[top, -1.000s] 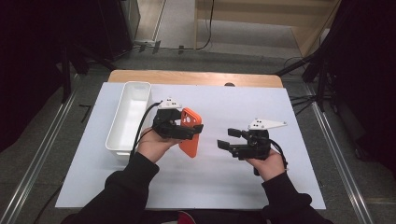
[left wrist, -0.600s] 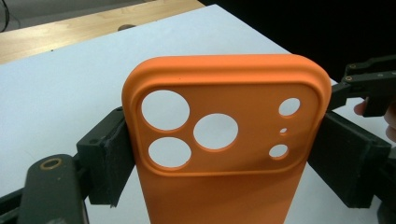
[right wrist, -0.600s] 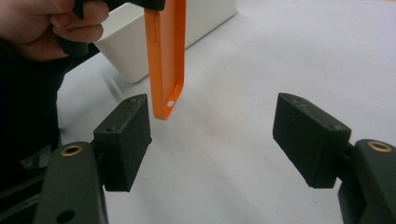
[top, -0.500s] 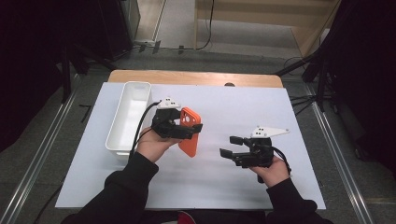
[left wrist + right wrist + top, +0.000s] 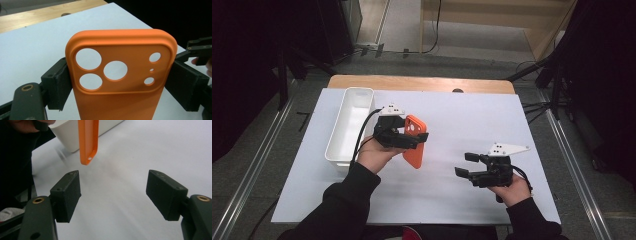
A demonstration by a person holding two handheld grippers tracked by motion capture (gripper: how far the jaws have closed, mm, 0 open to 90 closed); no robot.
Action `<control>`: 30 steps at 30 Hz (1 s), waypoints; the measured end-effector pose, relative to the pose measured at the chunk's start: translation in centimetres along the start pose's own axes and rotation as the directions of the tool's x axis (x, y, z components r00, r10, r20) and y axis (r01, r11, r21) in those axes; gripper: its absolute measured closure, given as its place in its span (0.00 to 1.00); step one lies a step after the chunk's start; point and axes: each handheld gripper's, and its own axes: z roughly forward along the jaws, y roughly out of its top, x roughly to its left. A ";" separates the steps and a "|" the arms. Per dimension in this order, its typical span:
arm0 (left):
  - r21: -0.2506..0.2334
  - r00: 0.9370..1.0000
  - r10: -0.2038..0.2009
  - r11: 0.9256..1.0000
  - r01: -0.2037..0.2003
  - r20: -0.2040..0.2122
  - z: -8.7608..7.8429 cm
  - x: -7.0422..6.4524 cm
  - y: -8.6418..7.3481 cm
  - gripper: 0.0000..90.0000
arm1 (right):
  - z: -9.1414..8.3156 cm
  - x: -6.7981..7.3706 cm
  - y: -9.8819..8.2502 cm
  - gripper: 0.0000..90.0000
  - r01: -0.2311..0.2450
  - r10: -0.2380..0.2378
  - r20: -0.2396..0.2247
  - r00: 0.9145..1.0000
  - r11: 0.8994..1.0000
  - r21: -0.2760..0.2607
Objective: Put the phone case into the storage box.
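Left hand-held gripper (image 5: 416,138) is closed on the orange phone case (image 5: 414,142), pads pressing its two long edges just below the camera cut-outs, as the left gripper view shows (image 5: 120,82). Case hangs in the air above the white desk (image 5: 447,200), upright in the right gripper view (image 5: 88,141), and sits just right of the white bin (image 5: 351,125), not touching it.

Right hand-held gripper (image 5: 468,165) has jaws wide apart w/ nothing between them; only bare desk shows between its pads (image 5: 67,195).

What changed: compared w/ one sec ago, the right hand-held gripper is now farther from the case, toward the person's side of the desk and a bit lower. Left one and the case keep the same place, grip is the same.

My reading: the right hand-held gripper backs off, so the case is now carried by the left alone. Probably next step is the bin, but that is only a guess.
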 end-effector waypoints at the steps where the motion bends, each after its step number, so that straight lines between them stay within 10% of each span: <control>1: 0.004 1.000 0.002 1.000 -0.002 0.001 0.0 0.0 0.0 0.18 | -0.1 -0.1 -0.2 0.30 0.000 0.000 0.001 1.000 1.000 0.000; 30: 0.024 1.000 -0.003 1.000 0.002 0.023 -2.0 0.8 0.7 0.18 | -2.2 -1.5 -3.6 0.30 0.004 -0.007 0.033 0.999 0.997 0.071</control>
